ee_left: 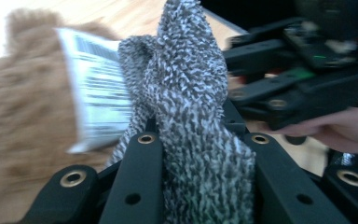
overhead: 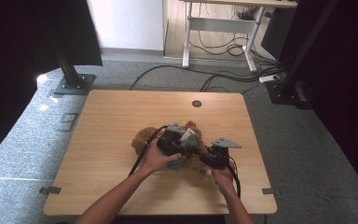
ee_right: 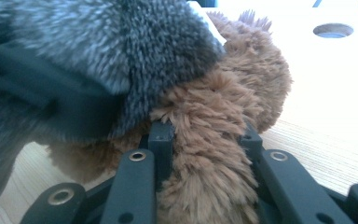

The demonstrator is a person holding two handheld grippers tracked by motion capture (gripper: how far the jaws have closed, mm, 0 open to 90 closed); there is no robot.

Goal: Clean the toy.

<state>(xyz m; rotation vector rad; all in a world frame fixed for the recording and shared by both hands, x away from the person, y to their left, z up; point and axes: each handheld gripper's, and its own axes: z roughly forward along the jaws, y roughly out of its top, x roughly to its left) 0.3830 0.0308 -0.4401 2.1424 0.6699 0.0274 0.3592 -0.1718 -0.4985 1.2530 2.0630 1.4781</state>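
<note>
A grey knitted cloth [ee_left: 191, 107] is clamped between the jaws of the left gripper [overhead: 175, 140] and brown plush [ee_right: 209, 140] between those of the right gripper [overhead: 214, 156], both being held just this side of the round hole [overhead: 196, 103] in the table [overhead: 107, 121].

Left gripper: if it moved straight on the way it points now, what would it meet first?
The left gripper, shut on the grey knitted cloth, would probably meet the right gripper just beyond the cloth; the brown plush toy lies off to one side. Depth is uncertain.
</note>
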